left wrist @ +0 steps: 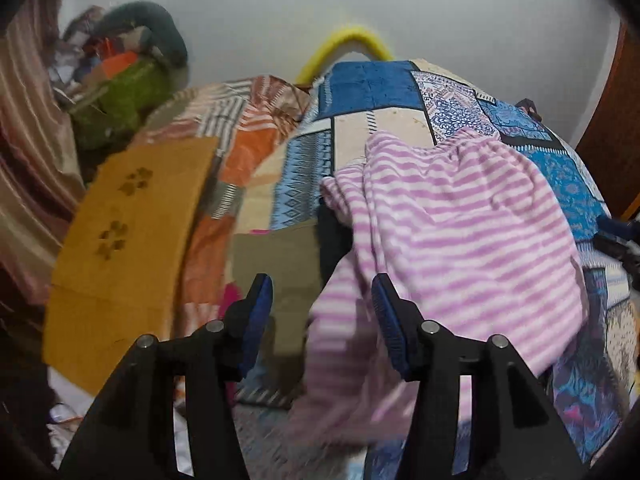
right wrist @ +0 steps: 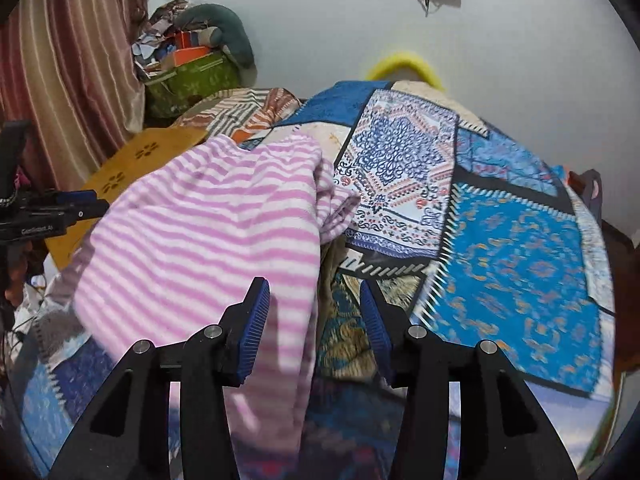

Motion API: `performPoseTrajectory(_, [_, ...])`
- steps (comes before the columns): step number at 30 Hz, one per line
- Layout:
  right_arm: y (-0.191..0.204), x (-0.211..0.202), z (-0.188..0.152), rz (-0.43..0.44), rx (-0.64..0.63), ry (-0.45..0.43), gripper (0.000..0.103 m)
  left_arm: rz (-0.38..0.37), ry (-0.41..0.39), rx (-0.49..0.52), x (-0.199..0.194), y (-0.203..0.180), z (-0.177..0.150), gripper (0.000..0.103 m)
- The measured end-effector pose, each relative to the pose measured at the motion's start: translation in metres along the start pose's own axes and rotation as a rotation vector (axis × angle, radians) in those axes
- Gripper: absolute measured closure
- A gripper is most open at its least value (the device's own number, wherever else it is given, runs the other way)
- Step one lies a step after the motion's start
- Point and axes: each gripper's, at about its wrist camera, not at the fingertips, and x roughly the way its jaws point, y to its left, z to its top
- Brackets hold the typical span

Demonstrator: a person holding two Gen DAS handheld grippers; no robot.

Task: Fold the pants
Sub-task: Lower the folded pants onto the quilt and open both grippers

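Note:
The pants [left wrist: 460,216] are pink-and-white striped fleece, lying bunched on a patchwork quilt [left wrist: 368,84]. My left gripper [left wrist: 320,284] hangs over their left edge. Its jaws are apart, and striped cloth runs past the right pad without being pinched. In the right wrist view the same pants [right wrist: 208,216] fill the left half. My right gripper [right wrist: 313,284] stands open over their right edge, with cloth beside the left pad and none pressed. The left gripper [right wrist: 60,208] also shows at the far left of that view.
The blue patterned quilt [right wrist: 520,264] covers the bed to the right. A mustard cloth with paw prints [left wrist: 128,240] lies at the left. A green box [left wrist: 120,100] stuffed with clutter and a striped curtain [right wrist: 72,60] stand at the back left, against a white wall.

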Motion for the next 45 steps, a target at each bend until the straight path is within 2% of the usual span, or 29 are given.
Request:
performPoseTrajectory(6, [0.017,-0.083,0.000,0.007,-0.025,-0.125,0.060,0.009,-0.108,0.025,-0.090,-0.011,-0.022,0.050])
performPoseTrajectory(13, [0.060,-0.185,-0.007,0.015,-0.081,-0.296,0.060,-0.030,-0.292,0.038,-0.218,-0.043,-0.046,0.050])
performPoseTrajectory(19, [0.105,-0.270,-0.030,0.050,-0.129,-0.445,0.060,-0.070,-0.462,0.052,-0.325,-0.072,-0.077,0.050])
performPoseTrajectory(24, [0.136,-0.318,-0.054,0.063,-0.149,-0.545,0.060,-0.057,-0.606,0.066,-0.398,-0.093,-0.115,0.050])
performPoseTrajectory(30, [0.155,-0.358,-0.086,0.093,-0.114,-0.652,0.060,-0.076,-0.694,0.038,-0.441,-0.105,-0.158,0.050])
performPoseTrajectory(34, [0.156,-0.368,-0.100,0.108,-0.078,-0.688,0.060,-0.076,-0.725,0.034,-0.454,-0.114,-0.181,0.049])
performPoseTrajectory(36, [0.158,-0.371,-0.105,0.096,-0.071,-0.700,0.059,-0.077,-0.732,0.020,-0.457,-0.117,-0.191,0.035])
performPoseTrajectory(37, [0.158,-0.373,-0.107,0.093,-0.067,-0.704,0.059,-0.072,-0.739,0.012,-0.459,-0.118,-0.195,0.031])
performPoseTrajectory(39, [0.160,-0.376,-0.111,0.089,-0.054,-0.714,0.044,-0.068,-0.750,0.002,-0.461,-0.119,-0.203,0.024])
performPoseTrajectory(43, [0.164,-0.379,-0.116,0.065,-0.045,-0.723,0.036,-0.092,-0.744,-0.025,-0.463,-0.116,-0.210,0.015])
performPoseTrajectory(45, [0.166,-0.383,-0.120,0.053,-0.040,-0.730,0.027,-0.085,-0.745,-0.030,-0.464,-0.115,-0.213,0.012])
